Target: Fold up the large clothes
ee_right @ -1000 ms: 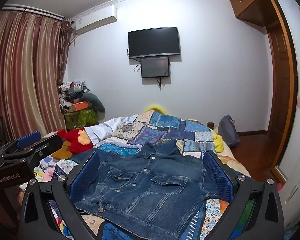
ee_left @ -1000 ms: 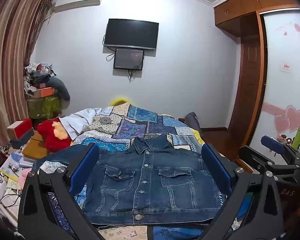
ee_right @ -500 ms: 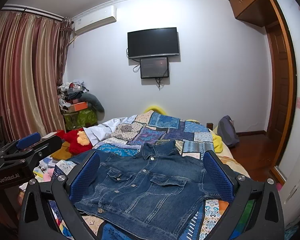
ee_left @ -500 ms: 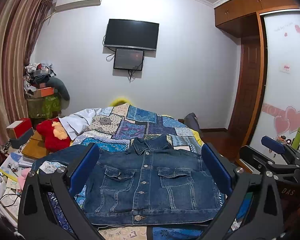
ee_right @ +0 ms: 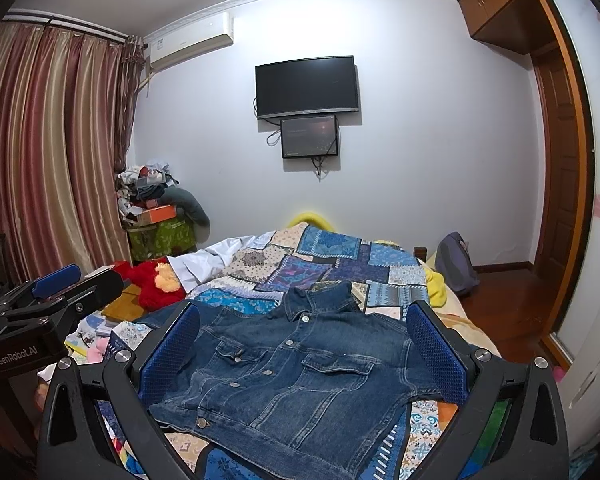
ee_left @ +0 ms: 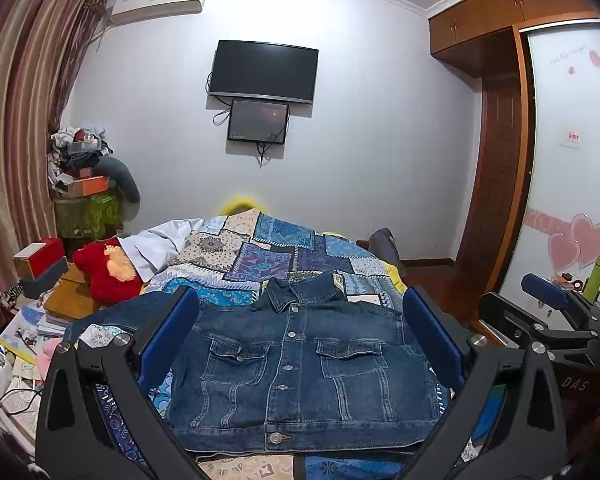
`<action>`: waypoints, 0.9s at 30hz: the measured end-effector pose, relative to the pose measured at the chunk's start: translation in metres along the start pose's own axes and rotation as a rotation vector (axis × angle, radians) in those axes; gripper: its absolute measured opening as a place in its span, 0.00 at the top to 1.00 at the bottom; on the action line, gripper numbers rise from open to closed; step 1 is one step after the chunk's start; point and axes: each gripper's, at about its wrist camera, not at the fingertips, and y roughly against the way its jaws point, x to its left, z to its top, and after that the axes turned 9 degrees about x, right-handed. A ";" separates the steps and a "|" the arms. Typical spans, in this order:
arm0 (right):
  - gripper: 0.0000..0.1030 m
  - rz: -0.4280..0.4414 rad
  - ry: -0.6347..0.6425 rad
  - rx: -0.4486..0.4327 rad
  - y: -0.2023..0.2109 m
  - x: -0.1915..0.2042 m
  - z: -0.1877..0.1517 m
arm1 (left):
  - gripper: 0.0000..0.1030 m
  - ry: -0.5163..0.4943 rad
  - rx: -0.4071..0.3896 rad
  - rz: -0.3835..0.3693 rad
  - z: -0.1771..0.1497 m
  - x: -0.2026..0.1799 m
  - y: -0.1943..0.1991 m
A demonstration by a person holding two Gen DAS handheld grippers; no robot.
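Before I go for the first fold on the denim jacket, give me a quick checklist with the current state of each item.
1. Denim jacket lying flat on the patchwork quilt, front up: ok.
2. Jacket buttoned, collar away from me: ok.
3. Left gripper open, holding nothing: ok.
4. Right gripper open, holding nothing: ok.
5. Left sleeve spread out to the side: ok. Right sleeve: cannot tell, hidden or tucked under.
6. Room on the quilt beyond the collar: ok; red plush toy sits off the jacket.
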 end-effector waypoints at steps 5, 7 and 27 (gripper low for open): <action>0.00 -0.001 -0.001 -0.001 0.000 0.000 0.000 | 0.00 -0.001 0.000 -0.001 0.002 0.000 0.002; 0.00 -0.001 0.000 -0.002 0.000 0.000 0.000 | 0.00 -0.001 0.000 0.000 0.002 0.000 0.002; 0.00 -0.001 -0.001 -0.001 -0.003 -0.003 -0.001 | 0.00 0.001 0.000 -0.002 0.003 0.000 0.003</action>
